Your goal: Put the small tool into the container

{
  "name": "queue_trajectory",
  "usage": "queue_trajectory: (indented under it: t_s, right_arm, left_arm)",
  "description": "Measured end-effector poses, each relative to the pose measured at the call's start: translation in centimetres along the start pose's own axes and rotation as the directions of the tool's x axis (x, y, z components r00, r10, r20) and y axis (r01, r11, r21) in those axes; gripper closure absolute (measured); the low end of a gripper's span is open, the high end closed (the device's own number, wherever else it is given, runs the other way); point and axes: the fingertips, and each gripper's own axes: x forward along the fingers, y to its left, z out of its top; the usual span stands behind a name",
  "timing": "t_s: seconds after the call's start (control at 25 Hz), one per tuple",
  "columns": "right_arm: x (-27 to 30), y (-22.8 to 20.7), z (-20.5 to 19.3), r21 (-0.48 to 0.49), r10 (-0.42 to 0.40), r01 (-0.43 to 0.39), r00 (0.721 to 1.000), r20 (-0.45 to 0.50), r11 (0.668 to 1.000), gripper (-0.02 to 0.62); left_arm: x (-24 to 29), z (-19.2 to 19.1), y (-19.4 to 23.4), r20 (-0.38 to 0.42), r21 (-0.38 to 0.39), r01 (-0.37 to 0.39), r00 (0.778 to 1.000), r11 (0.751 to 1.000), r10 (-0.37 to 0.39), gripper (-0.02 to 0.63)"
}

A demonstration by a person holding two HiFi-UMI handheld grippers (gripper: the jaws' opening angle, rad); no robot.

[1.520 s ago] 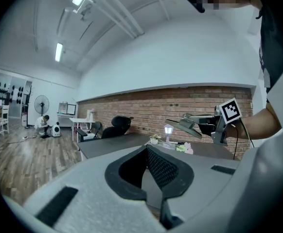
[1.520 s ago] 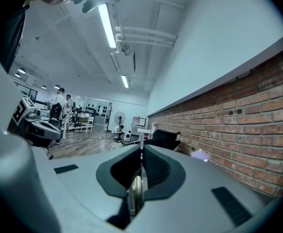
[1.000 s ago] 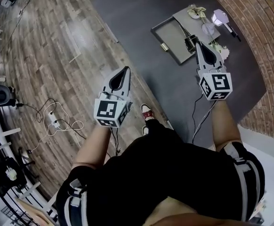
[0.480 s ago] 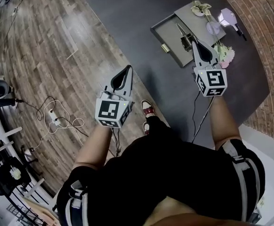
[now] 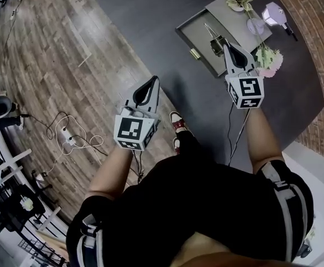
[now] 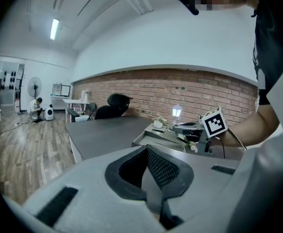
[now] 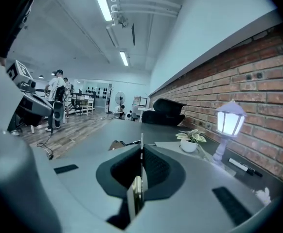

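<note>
In the right gripper view my right gripper (image 7: 141, 148) is shut on a thin metal tool (image 7: 140, 141) whose blade sticks out past the jaw tips. The head view puts this gripper (image 5: 229, 44) at the near right corner of the container (image 5: 192, 28), a shallow grey open box with a brass latch on the dark table. A slim metal piece (image 5: 209, 30) shows over the box just beyond the jaw tips. My left gripper (image 5: 151, 81) hangs over the table's near edge, left of the box, its jaws together with nothing in them (image 6: 147, 148).
The box's lid (image 5: 234, 22) lies open behind it, with a small potted plant (image 5: 237, 0), a lamp (image 5: 274, 14) and flowers (image 5: 269, 58) close by. The dark table (image 5: 145, 15) meets a brick wall at the right. Cables (image 5: 67, 135) lie on the wooden floor.
My right gripper has drifted slightly up and left, closer to the box, still shut on the tool. The left gripper has hardly moved.
</note>
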Motion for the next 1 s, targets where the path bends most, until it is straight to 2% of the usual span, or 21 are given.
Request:
queue_trajectory:
  t_s: [0.16, 0.36, 0.56, 1.0]
  right_arm:
    - [0.8, 0.2, -1.0, 0.004, 0.005, -0.005, 1.0, -0.013, 1.0, 0.592]
    - [1.5, 0.3, -1.8, -0.014, 0.015, -0.016, 1.0, -0.017, 1.0, 0.592]
    - [2.3, 0.9, -1.7, -0.053, 0.034, -0.035, 0.999, -0.007, 0.998, 0.592]
    - [4.0, 2.4, -3.2, -0.067, 0.059, -0.061, 0.998, -0.026, 0.996, 0.592]
  left_arm:
    - [0.9, -0.5, -0.6, -0.023, 0.026, 0.031, 0.999, 0.999, -0.03, 0.597]
    - [2.0, -1.4, -1.1, -0.047, 0.021, 0.052, 0.998, 0.998, -0.051, 0.597]
    - [2.4, -2.0, -0.8, -0.062, 0.016, 0.044, 0.997, 0.999, -0.043, 0.597]
    - [1.3, -2.9, 0.0, -0.087, 0.008, 0.0, 0.996, 1.0, 0.001, 0.597]
